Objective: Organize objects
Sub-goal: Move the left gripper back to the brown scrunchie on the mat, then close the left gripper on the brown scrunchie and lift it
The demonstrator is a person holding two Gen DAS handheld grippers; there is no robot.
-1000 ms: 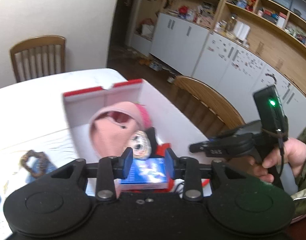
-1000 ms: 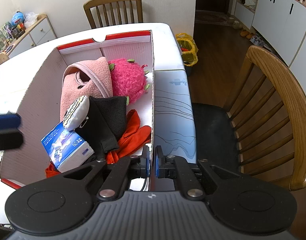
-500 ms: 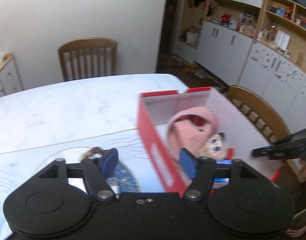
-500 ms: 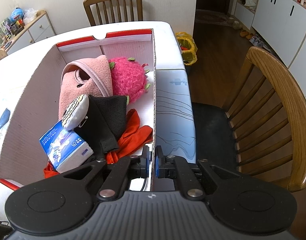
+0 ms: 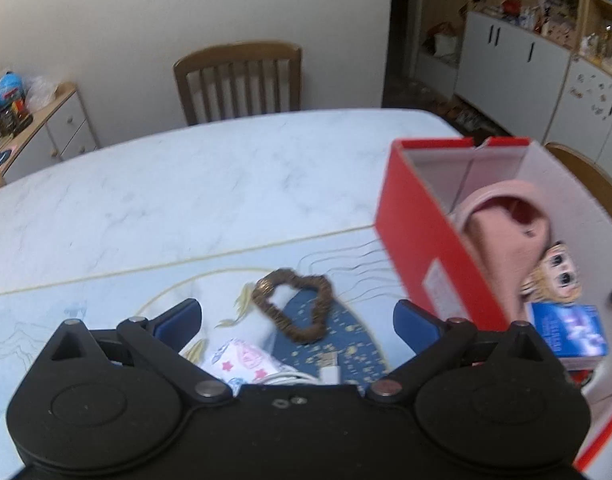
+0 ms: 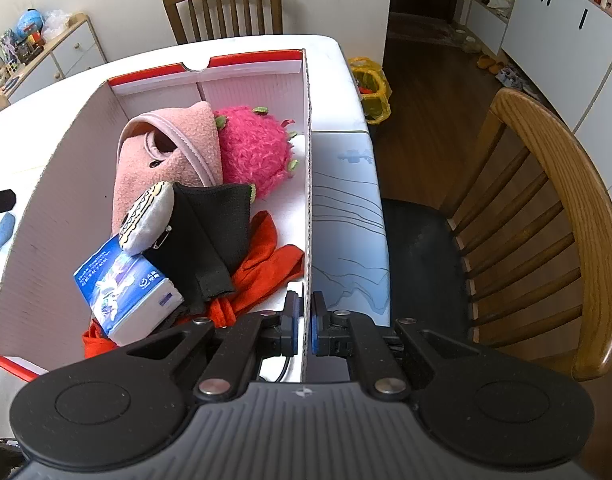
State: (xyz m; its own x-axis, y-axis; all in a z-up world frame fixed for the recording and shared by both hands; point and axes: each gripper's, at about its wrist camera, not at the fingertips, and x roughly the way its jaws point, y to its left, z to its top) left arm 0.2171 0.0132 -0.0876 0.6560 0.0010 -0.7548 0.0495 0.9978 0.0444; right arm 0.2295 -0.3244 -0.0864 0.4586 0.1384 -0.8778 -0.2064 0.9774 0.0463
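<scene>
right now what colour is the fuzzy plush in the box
Hot pink plush with small green tips, clearest in the right wrist view.

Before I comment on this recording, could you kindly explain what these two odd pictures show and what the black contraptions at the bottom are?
Each picture comes from a fisheye camera mounted on a handheld two-finger gripper; a person holds one in each hand. The left gripper is open and holds nothing, above a brown scrunchie, a star-print pouch and a white cable lying on the table. The right gripper is shut on the side wall of the red shoebox. Inside the box lie a pink slipper, a pink dragon-fruit plush, a tissue pack, black cloth and red cloth.
</scene>
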